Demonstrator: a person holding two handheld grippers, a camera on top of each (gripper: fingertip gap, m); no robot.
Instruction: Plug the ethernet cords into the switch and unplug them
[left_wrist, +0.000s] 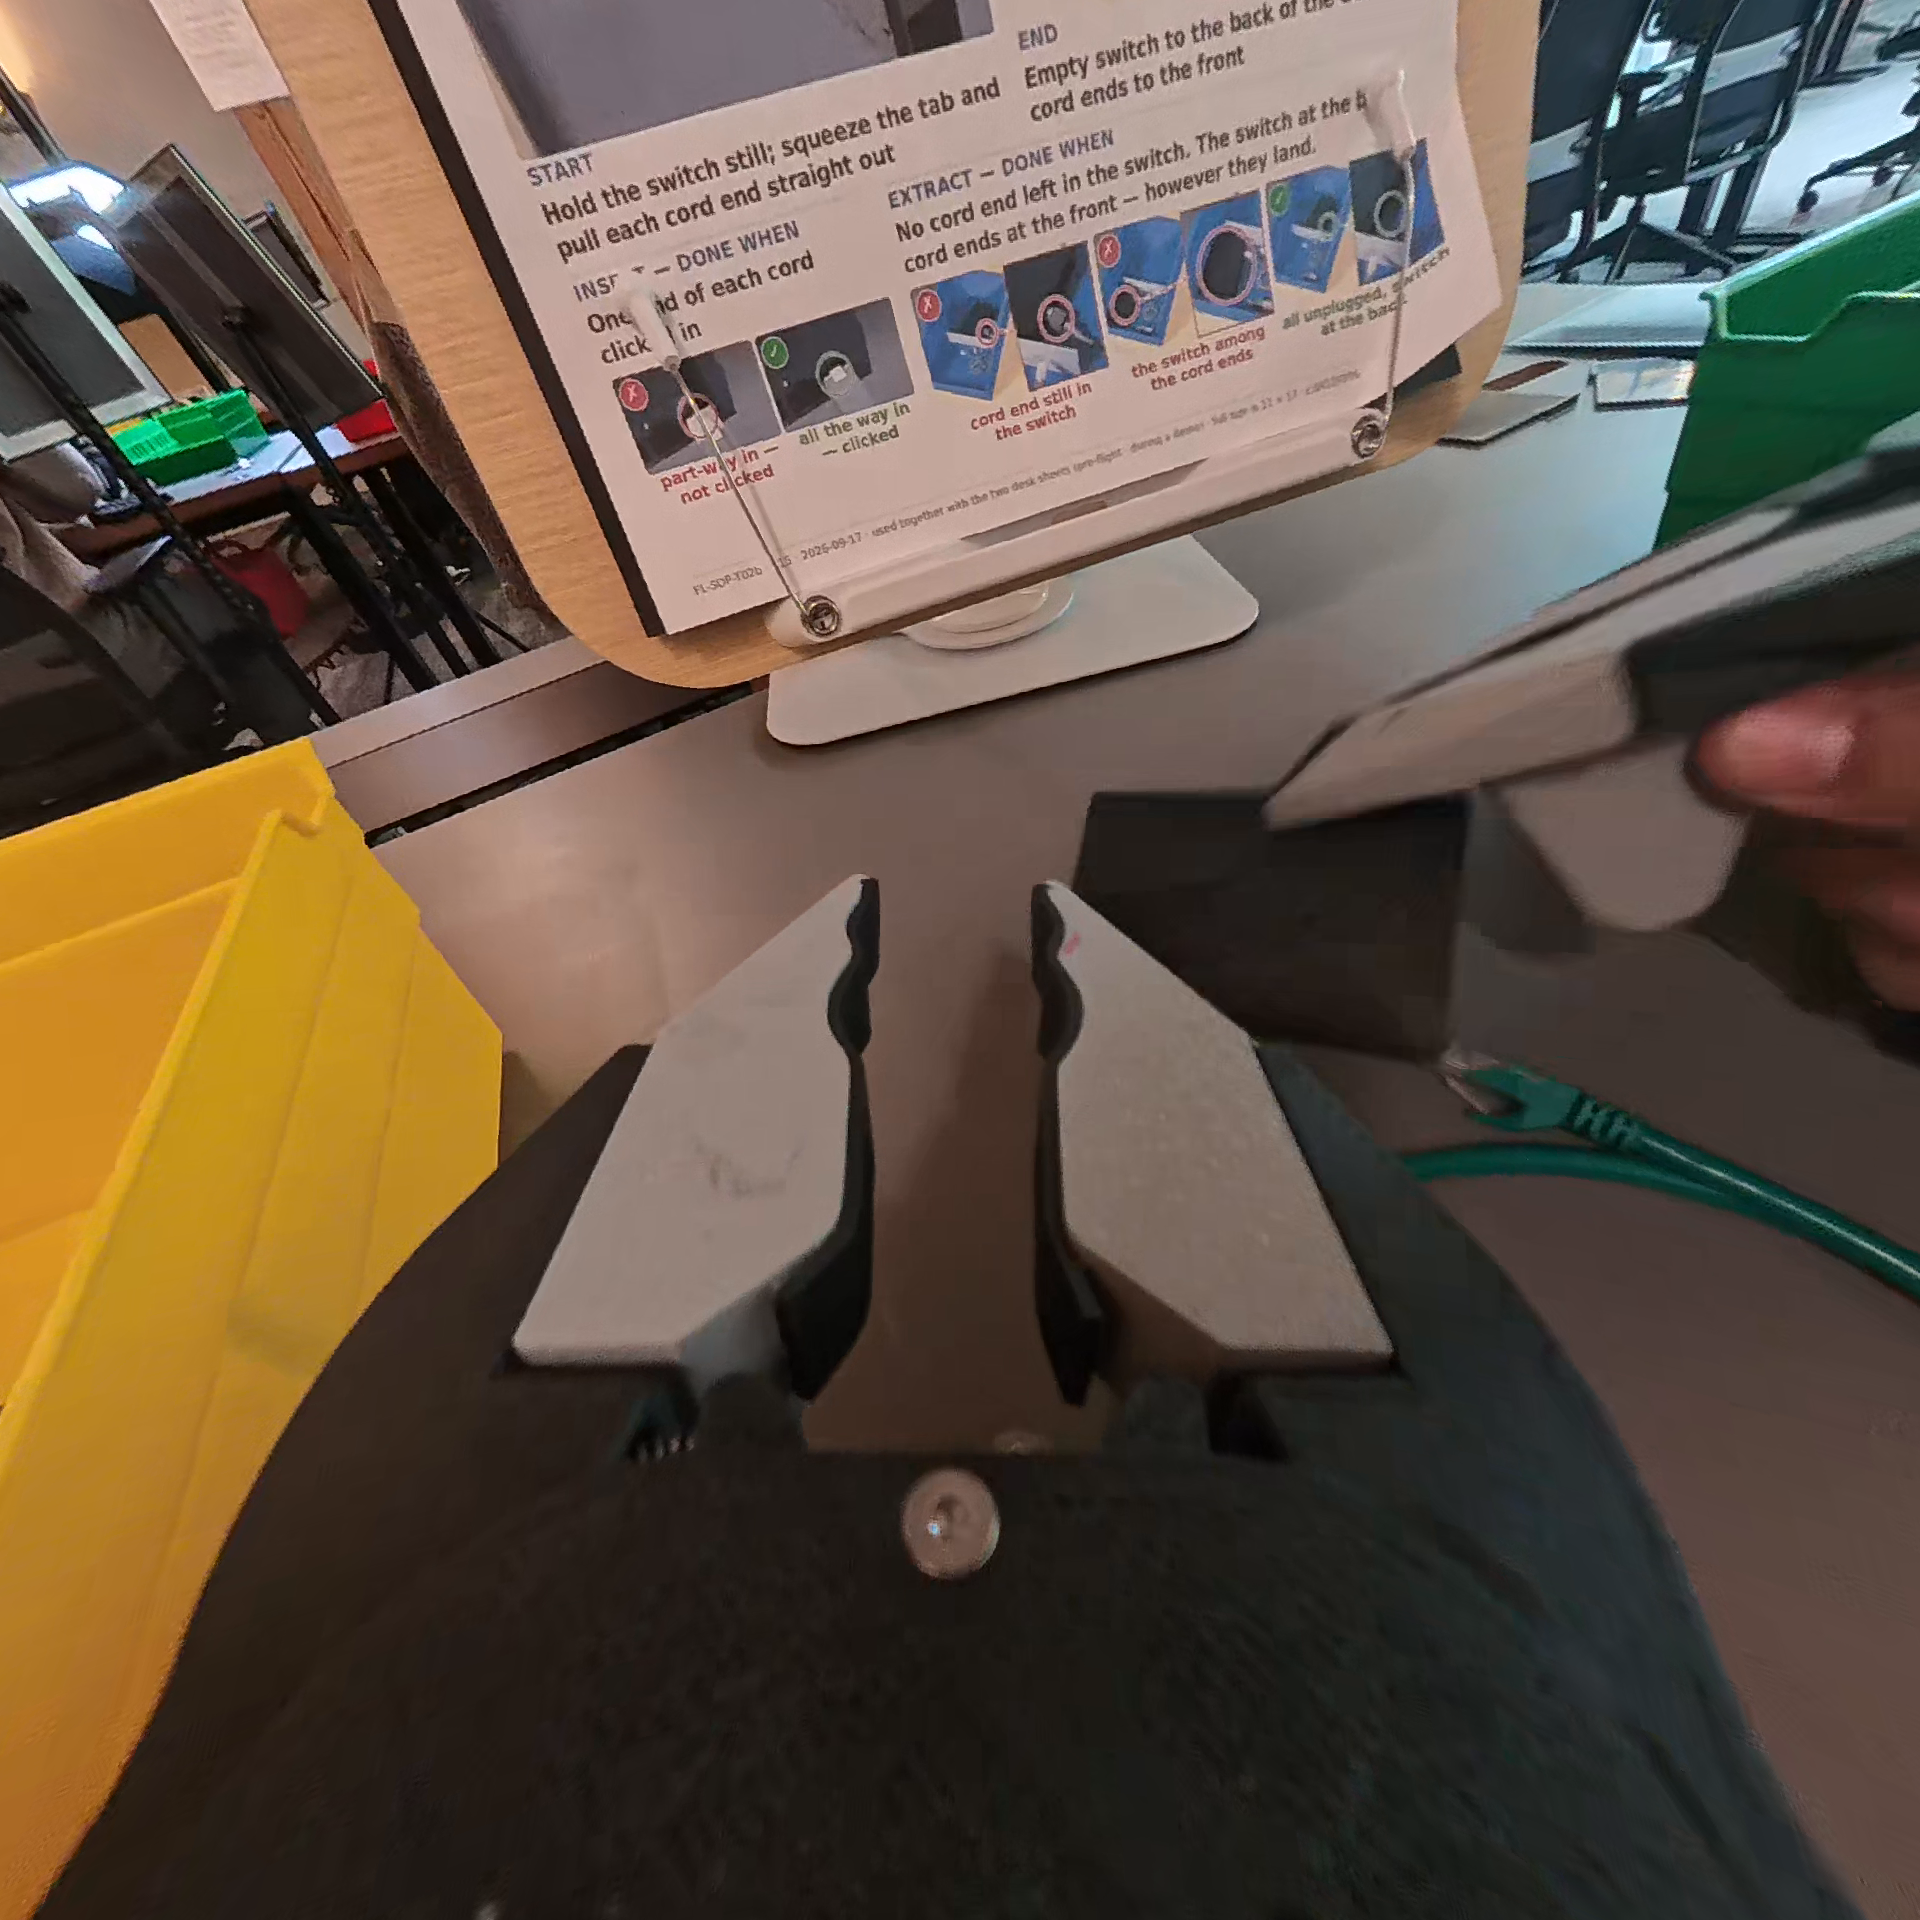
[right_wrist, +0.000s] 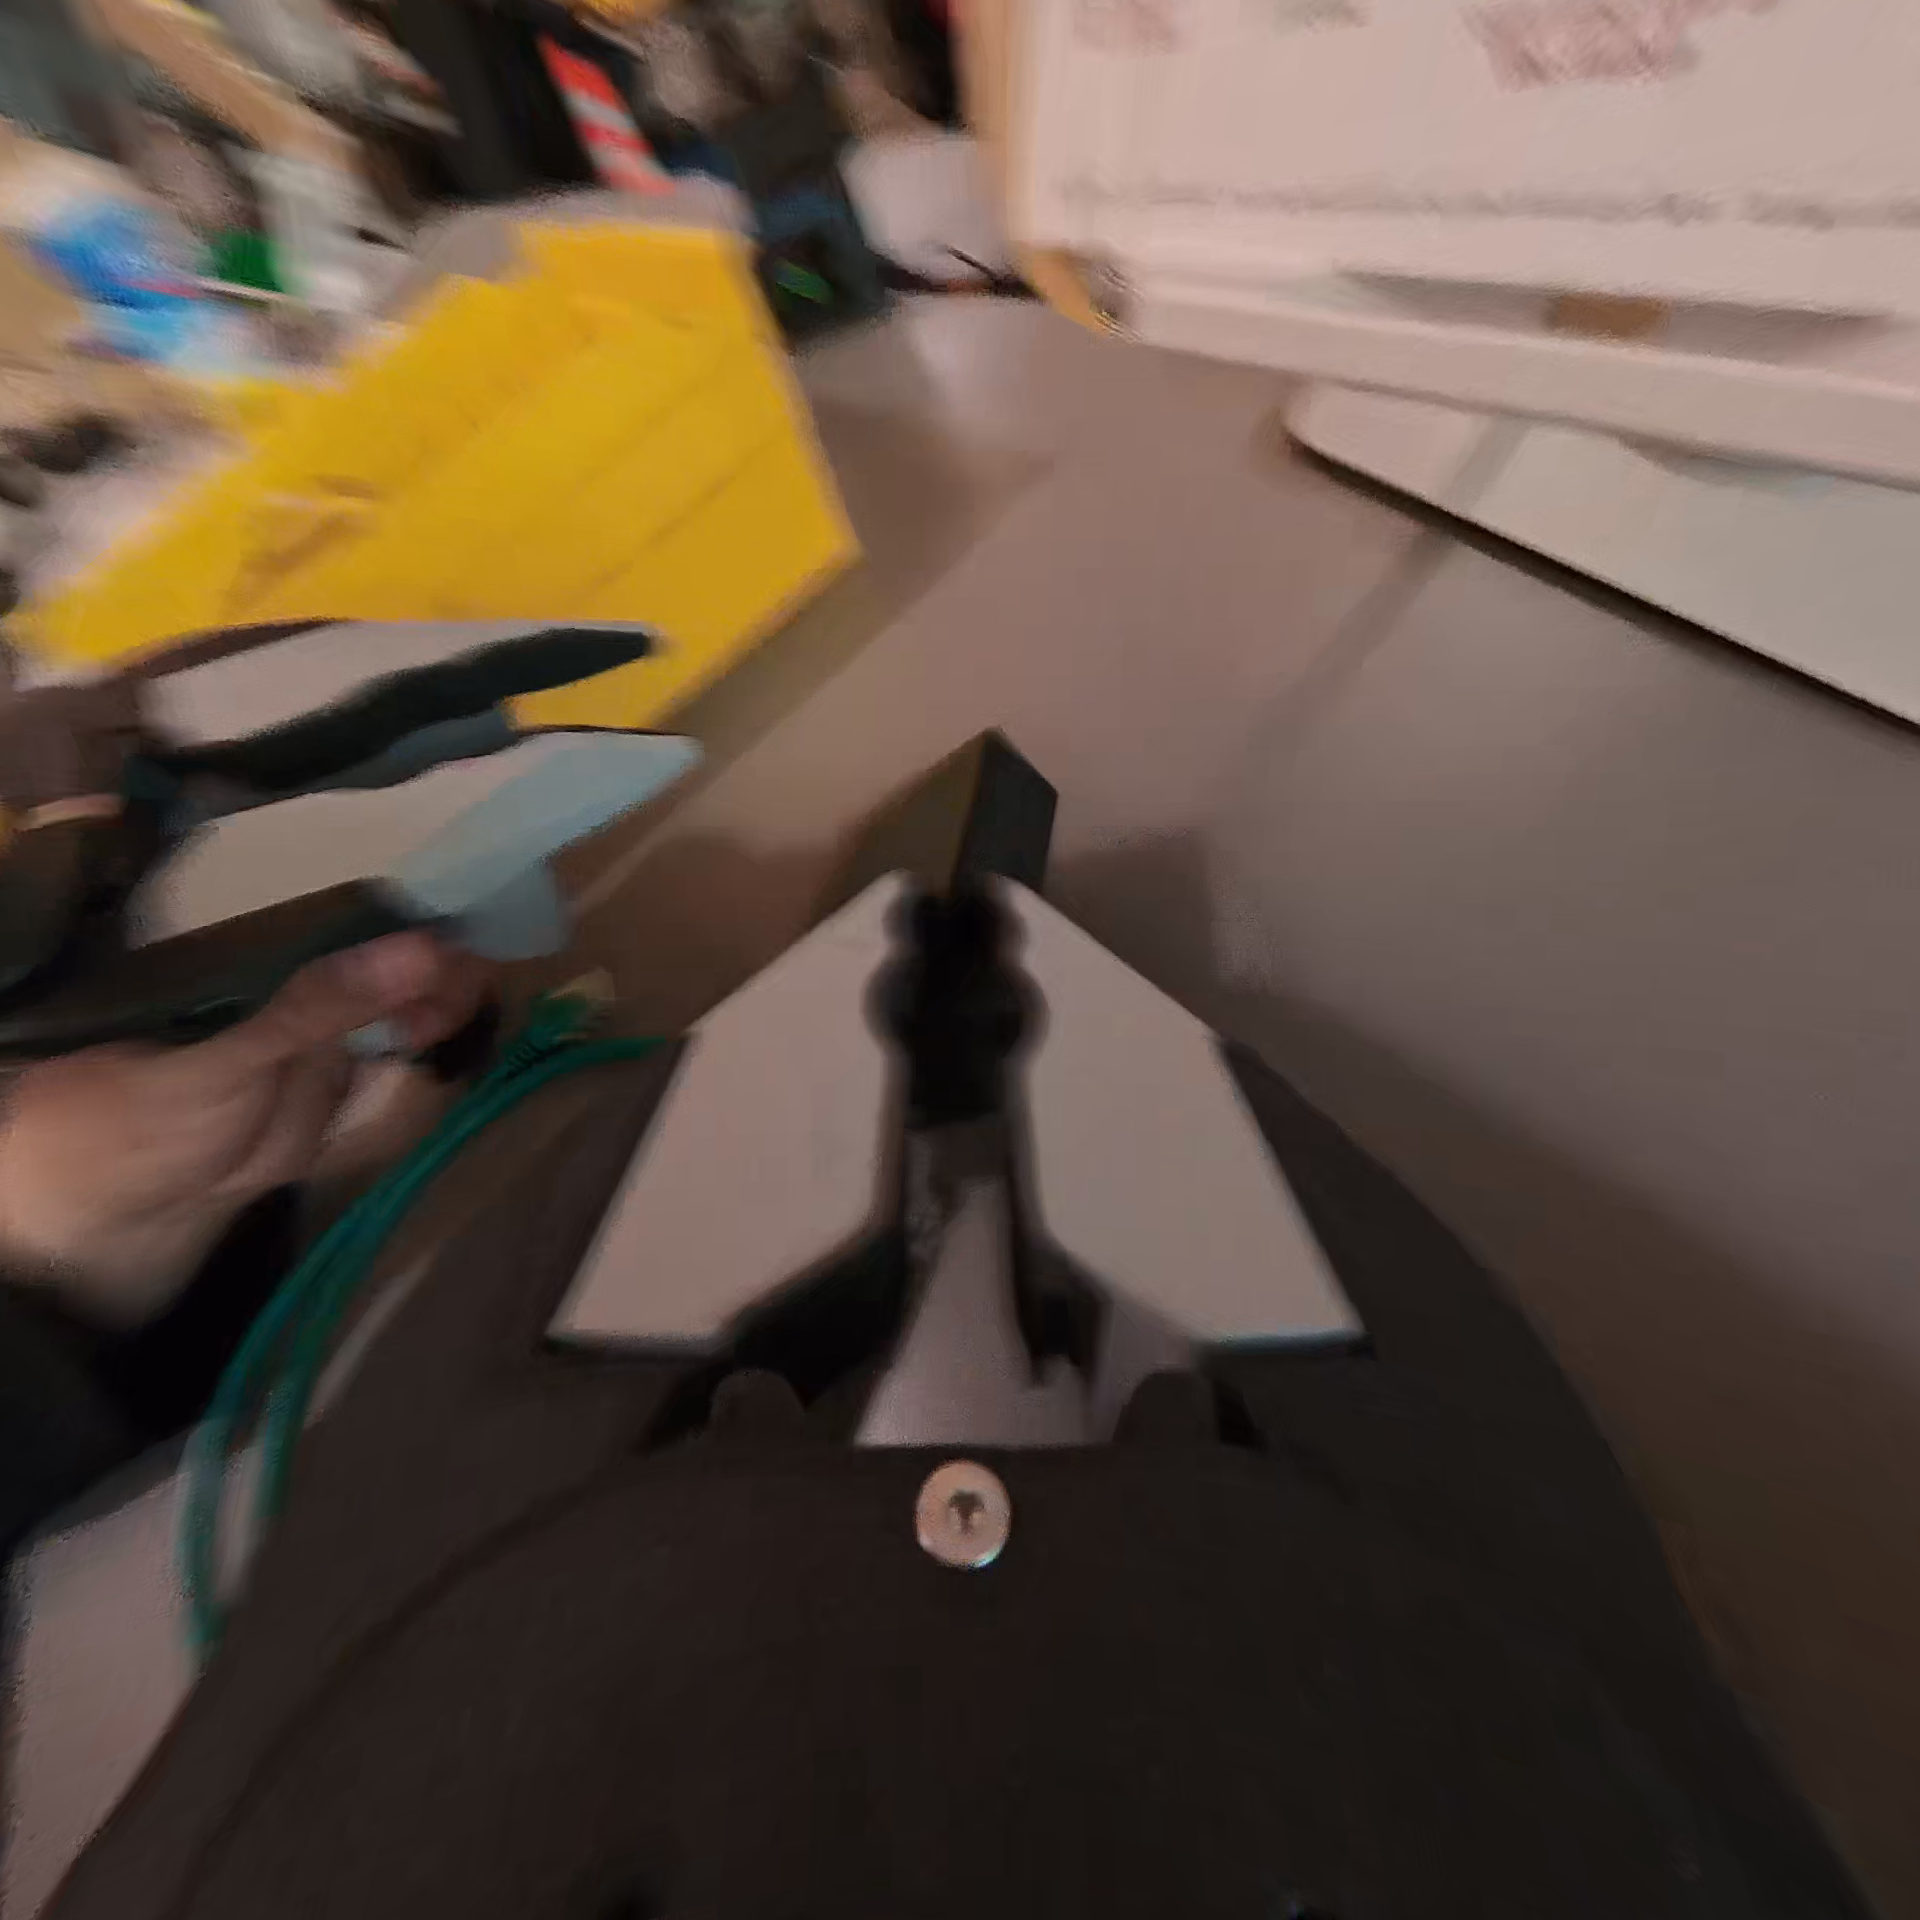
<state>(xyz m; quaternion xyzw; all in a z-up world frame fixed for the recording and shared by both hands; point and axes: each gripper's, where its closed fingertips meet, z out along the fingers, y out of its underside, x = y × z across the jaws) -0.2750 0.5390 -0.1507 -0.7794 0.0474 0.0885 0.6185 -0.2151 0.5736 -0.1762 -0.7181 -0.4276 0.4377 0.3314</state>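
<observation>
A yellow plastic bin (left_wrist: 197, 1049) stands at the left on the grey desk (left_wrist: 644, 831), an inner divider showing in it. At the back, a wooden board (left_wrist: 520, 488) on a white stand (left_wrist: 997, 665) carries a printed instruction sheet (left_wrist: 935, 312), held by two thin wire clips with round feet. To the right stands a green bin (left_wrist: 1808, 384). Beyond the desk are other tables with green trays (left_wrist: 187, 431), a red container (left_wrist: 364, 421), and black office chairs (left_wrist: 1704, 135) at the far right.
</observation>
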